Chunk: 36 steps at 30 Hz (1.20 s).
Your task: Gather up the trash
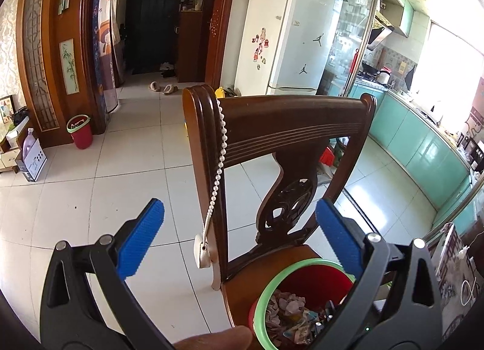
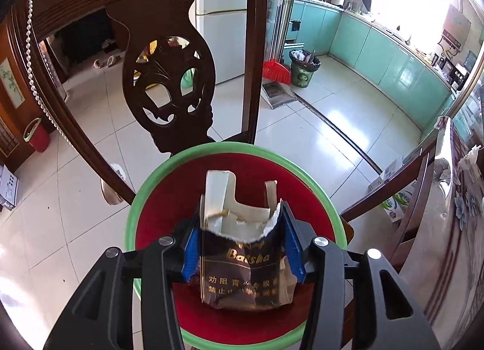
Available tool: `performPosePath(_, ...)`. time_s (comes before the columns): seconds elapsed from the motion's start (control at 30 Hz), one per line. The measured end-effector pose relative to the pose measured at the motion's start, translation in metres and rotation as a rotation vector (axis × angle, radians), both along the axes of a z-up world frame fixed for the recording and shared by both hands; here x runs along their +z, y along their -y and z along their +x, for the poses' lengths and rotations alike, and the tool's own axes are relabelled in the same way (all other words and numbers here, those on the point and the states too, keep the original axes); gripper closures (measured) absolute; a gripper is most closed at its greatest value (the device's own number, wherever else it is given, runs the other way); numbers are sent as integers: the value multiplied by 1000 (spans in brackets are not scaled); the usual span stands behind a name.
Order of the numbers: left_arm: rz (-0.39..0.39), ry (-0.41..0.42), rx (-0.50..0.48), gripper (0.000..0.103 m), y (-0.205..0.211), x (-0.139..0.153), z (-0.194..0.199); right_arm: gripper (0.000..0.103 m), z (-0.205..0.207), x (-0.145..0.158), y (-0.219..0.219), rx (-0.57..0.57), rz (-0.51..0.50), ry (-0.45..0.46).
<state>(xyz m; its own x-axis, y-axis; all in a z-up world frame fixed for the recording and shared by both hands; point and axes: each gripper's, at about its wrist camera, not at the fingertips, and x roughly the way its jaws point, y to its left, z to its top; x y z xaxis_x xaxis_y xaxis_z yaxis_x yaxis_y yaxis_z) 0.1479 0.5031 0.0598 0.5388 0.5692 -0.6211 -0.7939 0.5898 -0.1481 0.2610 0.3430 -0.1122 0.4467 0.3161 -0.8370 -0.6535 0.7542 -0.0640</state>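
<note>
A torn dark cigarette pack (image 2: 242, 262) with gold lettering sits between the blue pads of my right gripper (image 2: 240, 213), which is shut on it. It hangs right above the mouth of a red bin with a green rim (image 2: 151, 192). This bin (image 1: 263, 292) stands on the seat of a dark wooden chair (image 1: 287, 129) and holds crumpled paper and wrappers. My left gripper (image 1: 240, 229) is open and holds nothing; it hovers to the left of the bin, facing the chair back. A thumb (image 1: 217, 338) shows at the bottom edge.
A string of white beads with a white tag (image 1: 222, 144) hangs from the chair's corner. A second red bin (image 1: 80, 132) stands on the tiled floor by the wooden wall. A red broom (image 2: 275, 71) and a dark bin (image 2: 304, 68) stand near the kitchen doorway. A cloth-covered table (image 2: 453, 213) is at the right.
</note>
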Motion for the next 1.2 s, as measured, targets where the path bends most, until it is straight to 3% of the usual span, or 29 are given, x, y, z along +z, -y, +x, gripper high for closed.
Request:
performPosePath(0.2,6,1,-7,5,2,0,1,53,1,-6,-3,10,-27,-4)
performPosePath(0.27,8,1,-8,5,3,0,1,44,0,-4,-4,10,-25,-1)
performPosePath(0.33,13,-1,-11,5,3,1,1,27,-4,2,-1,10,-6,8)
performPosePath(0.5,21,-7,-25,5,6,2,4,7,-17,18,7,16,6,51)
performPosePath(0.77,76,-19,-92,5,27,9,9,7,-43,64,55,-9,90,70)
performPosePath(0.93,104,-14,-166,5,57,19,14,7,-70,103,117,-94,146,124)
performPosePath(1.2,177,39,-379,5,144,51,9,6,-123,154,239,-257,214,214)
